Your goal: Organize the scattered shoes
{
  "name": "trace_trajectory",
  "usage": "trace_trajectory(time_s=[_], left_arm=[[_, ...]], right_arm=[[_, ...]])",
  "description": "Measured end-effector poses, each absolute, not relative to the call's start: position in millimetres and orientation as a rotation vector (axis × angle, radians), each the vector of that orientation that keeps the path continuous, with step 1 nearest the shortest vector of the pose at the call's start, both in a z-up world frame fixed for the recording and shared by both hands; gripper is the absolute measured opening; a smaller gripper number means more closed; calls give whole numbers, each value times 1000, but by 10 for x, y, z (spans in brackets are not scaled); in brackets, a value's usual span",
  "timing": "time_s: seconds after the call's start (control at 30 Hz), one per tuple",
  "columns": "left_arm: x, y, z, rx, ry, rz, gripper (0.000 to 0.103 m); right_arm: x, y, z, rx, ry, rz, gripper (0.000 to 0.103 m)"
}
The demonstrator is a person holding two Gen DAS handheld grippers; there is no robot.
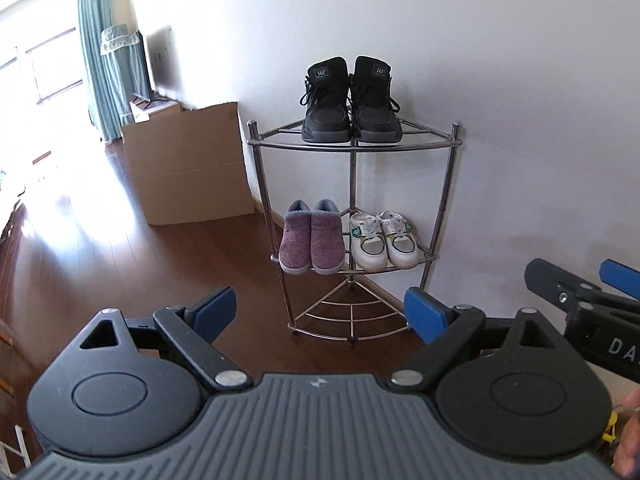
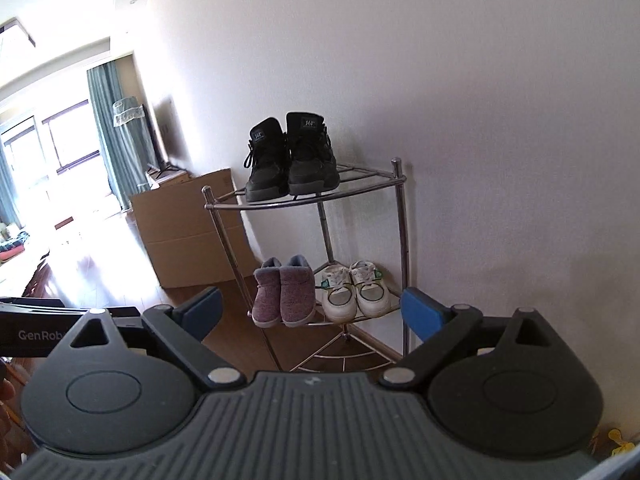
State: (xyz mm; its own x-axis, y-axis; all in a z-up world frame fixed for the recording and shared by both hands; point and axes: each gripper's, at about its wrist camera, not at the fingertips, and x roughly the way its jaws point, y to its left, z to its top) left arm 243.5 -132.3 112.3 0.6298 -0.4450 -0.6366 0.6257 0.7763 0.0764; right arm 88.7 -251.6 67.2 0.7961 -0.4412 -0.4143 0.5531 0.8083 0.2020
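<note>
A chrome corner rack stands against the white wall. On its top shelf sits a pair of black high-top shoes. The middle shelf holds purple slippers on the left and white sneakers on the right. The bottom shelf is bare. My left gripper is open and holds nothing, back from the rack. My right gripper is also open and holds nothing; in the left wrist view it shows at the right edge.
A large cardboard box stands on the dark wood floor left of the rack. Teal curtains and bright windows lie further left. A person's hand shows at the lower right.
</note>
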Motion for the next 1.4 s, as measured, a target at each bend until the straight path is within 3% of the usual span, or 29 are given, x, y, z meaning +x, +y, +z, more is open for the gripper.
trace_trajectory(time_s=[0.63,0.8,0.93,1.1,1.2,1.23,1.4], left_arm=[[2648,-1342,835,327,719,-664,94],[2787,-1122,201,359,761,-624,98],[2843,-888,-647,399,869,-595,98],[2838,-480,-2144,449,1126,-549,97],[2780,-314,-2787,527,1184,-552,97],[2763,-267,-2957,551,1190,-560,97],[2810,-16,-4034,626,1214,-633,97]], right_arm=[[977,-2455,497,353,439,-605,95],[936,-2566,102,372,503,-585,94],[897,-2646,-848,428,703,-590,93],[885,-2438,-2449,448,1020,-521,86],[1003,-2106,-3409,329,1194,-396,83],[1028,-2066,-3513,310,1212,-380,83],[1450,-1630,-5103,92,1354,-152,83]])
